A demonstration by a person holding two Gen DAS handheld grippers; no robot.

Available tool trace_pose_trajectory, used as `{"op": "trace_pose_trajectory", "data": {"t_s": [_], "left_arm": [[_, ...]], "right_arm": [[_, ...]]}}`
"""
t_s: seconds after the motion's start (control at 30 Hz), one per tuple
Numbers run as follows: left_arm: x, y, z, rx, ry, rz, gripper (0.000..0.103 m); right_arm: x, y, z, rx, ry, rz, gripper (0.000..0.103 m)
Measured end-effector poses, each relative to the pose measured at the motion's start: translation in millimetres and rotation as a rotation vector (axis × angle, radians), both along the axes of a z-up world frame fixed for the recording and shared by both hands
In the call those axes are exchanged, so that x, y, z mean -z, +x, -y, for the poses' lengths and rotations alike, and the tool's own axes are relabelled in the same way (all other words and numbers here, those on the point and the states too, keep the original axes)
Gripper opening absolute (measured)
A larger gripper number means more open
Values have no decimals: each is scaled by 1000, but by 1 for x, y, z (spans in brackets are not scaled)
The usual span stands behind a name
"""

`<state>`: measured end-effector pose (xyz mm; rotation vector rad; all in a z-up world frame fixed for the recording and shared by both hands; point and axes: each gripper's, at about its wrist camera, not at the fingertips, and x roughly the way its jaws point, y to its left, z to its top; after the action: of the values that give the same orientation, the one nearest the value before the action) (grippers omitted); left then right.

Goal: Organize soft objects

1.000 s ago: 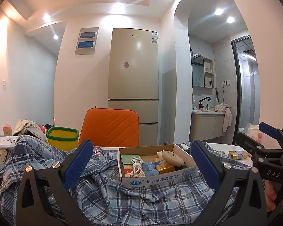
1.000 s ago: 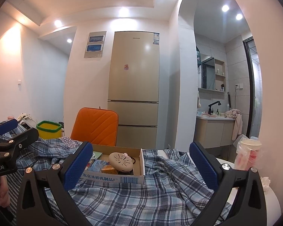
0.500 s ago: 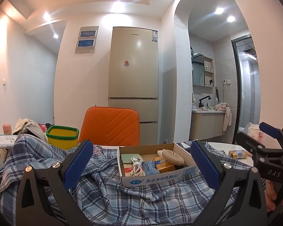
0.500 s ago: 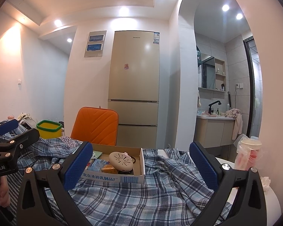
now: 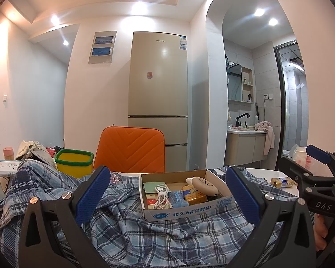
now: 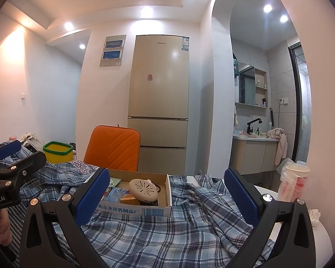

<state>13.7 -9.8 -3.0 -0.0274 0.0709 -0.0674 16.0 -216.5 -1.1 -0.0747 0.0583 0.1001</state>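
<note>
A blue plaid shirt (image 5: 158, 234) lies crumpled across the white table, also in the right wrist view (image 6: 167, 234). A cardboard box (image 5: 189, 210) of small items rests on it, also in the right wrist view (image 6: 145, 210). My left gripper (image 5: 167, 192) is open and empty, just above the shirt in front of the box. My right gripper (image 6: 165, 192) is open and empty, above the shirt to the right of the left one. Each gripper shows at the edge of the other's view: right (image 5: 319, 178), left (image 6: 11, 163).
An orange chair (image 5: 129, 149) stands behind the table. A yellow bin with a green rim (image 5: 74, 163) sits at the left. A paper cup in a plastic bag (image 6: 294, 183) stands at the table's right. A small gold packet (image 5: 281, 182) lies beyond the shirt. A fridge (image 5: 158, 102) is behind.
Both grippers have barely shifted; the views tilt very slightly. Nothing was taken hold of or let go.
</note>
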Motion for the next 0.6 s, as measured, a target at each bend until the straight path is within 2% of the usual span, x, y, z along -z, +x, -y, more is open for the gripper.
{"op": "trace_pose_trajectory", "data": {"t_s": [0.6], "left_arm": [[-1,1,2,-4,9,1,103]], "right_arm": [[0,1,0,0,-1,-1,103]]}}
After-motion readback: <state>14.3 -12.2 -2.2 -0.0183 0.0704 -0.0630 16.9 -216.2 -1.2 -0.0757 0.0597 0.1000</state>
